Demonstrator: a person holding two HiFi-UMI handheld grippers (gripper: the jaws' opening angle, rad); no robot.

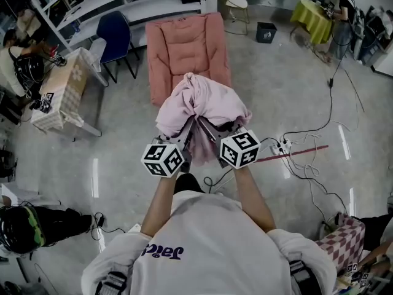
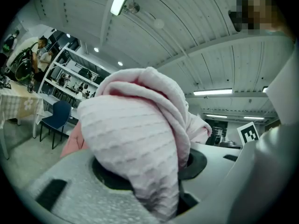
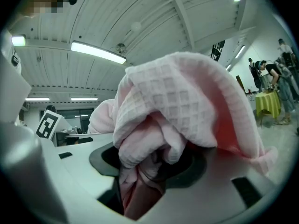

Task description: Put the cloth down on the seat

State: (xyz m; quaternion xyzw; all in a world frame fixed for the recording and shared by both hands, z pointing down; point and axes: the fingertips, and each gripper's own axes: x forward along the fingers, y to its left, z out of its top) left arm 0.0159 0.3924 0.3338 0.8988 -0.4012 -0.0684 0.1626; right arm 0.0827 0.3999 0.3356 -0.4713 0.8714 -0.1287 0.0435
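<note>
A bunched pink waffle-weave cloth (image 1: 202, 106) hangs between my two grippers, held up over the floor just short of the pink armchair seat (image 1: 184, 48). My left gripper (image 1: 184, 135) and right gripper (image 1: 216, 132) point toward the chair side by side, their tips buried under the cloth. In the left gripper view the cloth (image 2: 135, 134) spills out of the left gripper (image 2: 156, 190), whose jaws are clamped on a thick fold. The right gripper view shows the cloth (image 3: 182, 111) pinched the same way in the right gripper (image 3: 142, 181).
A blue chair (image 1: 116, 39) and a table with a checked cover (image 1: 58, 91) stand left of the armchair, with white shelving (image 1: 92, 5) behind. A power strip with cables (image 1: 282, 146) lies on the floor at the right. A black bin (image 1: 266, 32) and a yellow table (image 1: 312, 17) are far right.
</note>
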